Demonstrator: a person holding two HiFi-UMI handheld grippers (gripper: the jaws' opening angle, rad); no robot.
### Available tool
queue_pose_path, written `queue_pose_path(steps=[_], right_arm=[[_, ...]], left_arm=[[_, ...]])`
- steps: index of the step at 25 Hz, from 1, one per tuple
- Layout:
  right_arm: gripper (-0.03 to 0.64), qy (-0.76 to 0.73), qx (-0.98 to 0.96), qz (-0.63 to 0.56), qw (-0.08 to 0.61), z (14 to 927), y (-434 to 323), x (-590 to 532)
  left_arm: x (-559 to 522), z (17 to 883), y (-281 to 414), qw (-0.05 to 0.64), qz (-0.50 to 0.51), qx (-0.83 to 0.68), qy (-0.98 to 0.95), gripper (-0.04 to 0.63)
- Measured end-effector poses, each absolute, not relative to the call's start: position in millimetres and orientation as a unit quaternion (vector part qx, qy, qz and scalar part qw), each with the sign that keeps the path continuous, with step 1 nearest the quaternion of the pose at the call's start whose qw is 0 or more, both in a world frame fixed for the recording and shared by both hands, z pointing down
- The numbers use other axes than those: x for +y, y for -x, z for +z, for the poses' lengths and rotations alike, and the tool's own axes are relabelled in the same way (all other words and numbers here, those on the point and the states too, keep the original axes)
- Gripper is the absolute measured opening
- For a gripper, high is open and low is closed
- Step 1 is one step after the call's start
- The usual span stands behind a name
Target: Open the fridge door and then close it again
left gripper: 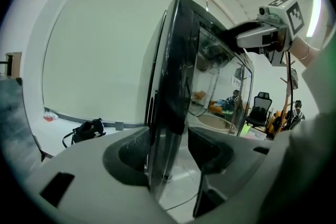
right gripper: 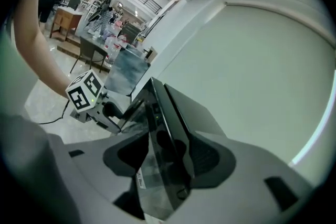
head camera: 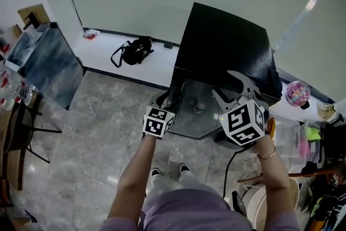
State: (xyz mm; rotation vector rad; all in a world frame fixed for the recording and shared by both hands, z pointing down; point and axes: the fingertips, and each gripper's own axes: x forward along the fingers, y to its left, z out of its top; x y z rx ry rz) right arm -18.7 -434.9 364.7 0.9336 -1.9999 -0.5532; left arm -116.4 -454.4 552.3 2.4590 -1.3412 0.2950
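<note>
**Spotter:** Which step are you on?

**Operator:** The opening, I'd say, and the pull hasn't begun. In the head view the fridge (head camera: pixel 227 46) stands just ahead of me, its door (head camera: pixel 197 111) facing my feet. My left gripper (head camera: pixel 169 100) is at the door's left edge. My right gripper (head camera: pixel 228 85) is at the upper right corner with its jaws spread. I can't tell from here whether the door is shut or a crack ajar.

**Spotter:** And the left gripper view?

**Operator:** The jaws are apart with the door's (left gripper: pixel 173 86) dark edge running up between them. The left pad looks close against it and a sliver of gap shows on the right — so astride, not clamped.

**Spotter:** The right gripper view?

**Operator:** Much the same. The jaws are apart and the door's (right gripper: pixel 157 128) thin frame stands between the pads.

**Spotter:** Next move?

**Operator:** I'd close one gripper on its edge, whichever side is free to swing — I can't see the hinge. The other gripper has to let go first.
</note>
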Motion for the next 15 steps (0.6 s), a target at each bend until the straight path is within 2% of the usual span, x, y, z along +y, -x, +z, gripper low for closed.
queue_pose_path(steps=[4, 15], right_arm=[[0.238, -0.374, -0.782, -0.236, 0.44, 368.8, 19.4, -437.3], [0.227, -0.392, -0.781, -0.22, 0.433, 365.3, 17.7, -441.0]], left_arm=[[-454.9, 552.8, 118.1, 0.166, 0.099, -0.462, -0.866, 0.219], [-455.3, 551.8, 119.1, 0.162, 0.106, -0.46, -0.866, 0.213]])
